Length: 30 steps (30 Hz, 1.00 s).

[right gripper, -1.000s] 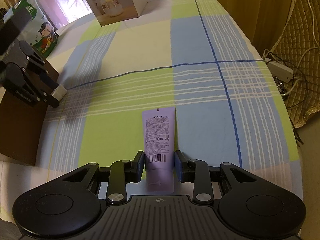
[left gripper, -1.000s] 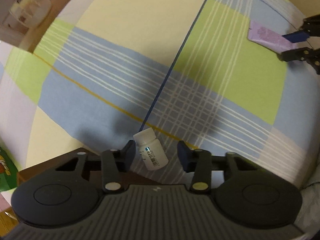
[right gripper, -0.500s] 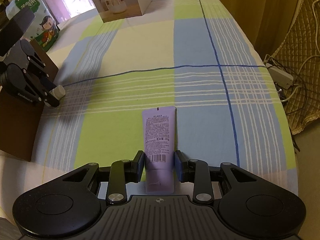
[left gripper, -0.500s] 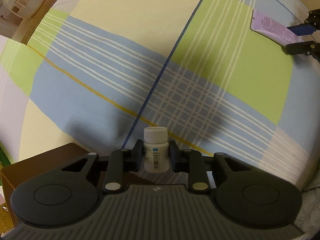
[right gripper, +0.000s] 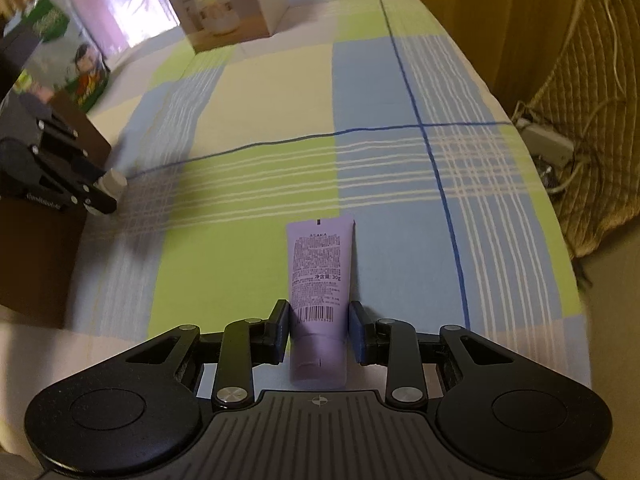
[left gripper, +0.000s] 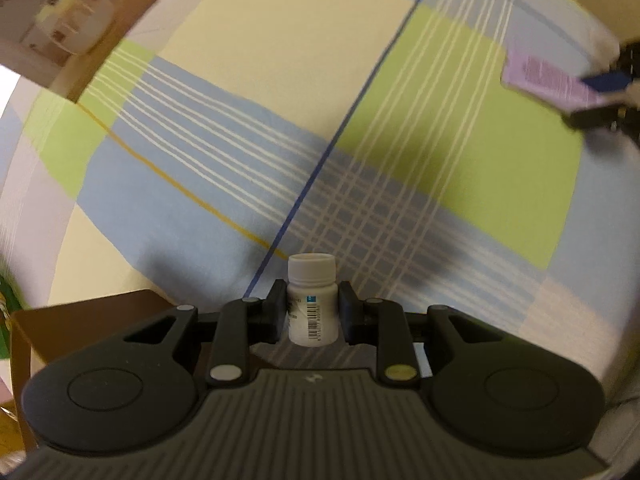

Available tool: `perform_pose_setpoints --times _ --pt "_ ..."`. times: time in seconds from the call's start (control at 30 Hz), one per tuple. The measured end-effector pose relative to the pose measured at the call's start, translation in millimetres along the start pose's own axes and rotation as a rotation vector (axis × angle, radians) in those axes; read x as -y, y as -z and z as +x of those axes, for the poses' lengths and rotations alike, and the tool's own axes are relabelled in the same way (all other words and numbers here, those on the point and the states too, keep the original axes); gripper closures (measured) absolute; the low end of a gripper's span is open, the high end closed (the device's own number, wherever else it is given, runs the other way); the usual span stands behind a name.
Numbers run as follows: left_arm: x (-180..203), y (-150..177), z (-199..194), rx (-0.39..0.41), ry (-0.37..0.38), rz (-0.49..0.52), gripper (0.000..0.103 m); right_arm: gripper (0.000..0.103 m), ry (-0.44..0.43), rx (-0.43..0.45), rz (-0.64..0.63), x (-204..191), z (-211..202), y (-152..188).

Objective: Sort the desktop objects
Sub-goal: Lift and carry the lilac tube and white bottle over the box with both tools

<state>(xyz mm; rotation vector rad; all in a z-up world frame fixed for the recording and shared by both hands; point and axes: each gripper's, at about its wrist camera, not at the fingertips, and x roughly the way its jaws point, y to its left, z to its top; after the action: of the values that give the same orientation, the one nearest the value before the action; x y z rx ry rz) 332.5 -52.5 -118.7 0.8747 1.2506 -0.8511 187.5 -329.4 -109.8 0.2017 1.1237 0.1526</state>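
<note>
My left gripper (left gripper: 313, 307) is shut on a small white pill bottle (left gripper: 312, 300) with a white cap and a barcode label, held above the plaid cloth. My right gripper (right gripper: 319, 322) is shut on a lilac tube (right gripper: 320, 276) with printed text and a barcode, the tube pointing forward along the fingers. In the left wrist view the tube (left gripper: 548, 80) and the right gripper show at the far right. In the right wrist view the left gripper (right gripper: 106, 196) shows at the left with the bottle's cap (right gripper: 114, 182) sticking out.
The table wears a green, blue and cream plaid cloth (right gripper: 380, 80). A brown box (right gripper: 36, 248) stands at the left edge, under the left gripper. A white product carton (right gripper: 224, 0) stands at the back, a green printed pack (right gripper: 76, 68) at the back left. Cables and a power strip (right gripper: 548, 144) lie off the right side.
My left gripper has closed on the pill bottle, which was tilted between open jaws and now stands straight in them. The right gripper still holds the tube and has moved forward.
</note>
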Motion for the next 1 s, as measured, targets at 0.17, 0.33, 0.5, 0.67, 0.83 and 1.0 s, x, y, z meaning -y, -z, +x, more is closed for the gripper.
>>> perform_pose_setpoints --times 0.17,0.33,0.5,0.67,0.83,1.0 --pt "7 -2 -28 0.097 0.022 -0.076 0.081 0.070 -0.104 0.020 0.140 13 -13 0" --pt "26 -6 -66 0.200 0.026 -0.138 0.081 0.070 -0.189 0.040 0.220 14 -24 -5" --pt "32 2 -87 0.273 -0.008 -0.196 0.081 0.070 -0.260 0.065 0.220 -3 -36 -11" --pt "25 27 -109 0.316 -0.053 -0.262 0.081 0.070 -0.321 0.099 0.177 -34 -45 -22" --pt "16 65 -129 0.339 -0.105 -0.324 0.081 0.070 -0.383 0.133 0.121 -70 -54 -31" --pt "7 106 -143 0.350 -0.144 -0.380 0.081 0.070 -0.444 0.164 0.074 -109 -61 -39"
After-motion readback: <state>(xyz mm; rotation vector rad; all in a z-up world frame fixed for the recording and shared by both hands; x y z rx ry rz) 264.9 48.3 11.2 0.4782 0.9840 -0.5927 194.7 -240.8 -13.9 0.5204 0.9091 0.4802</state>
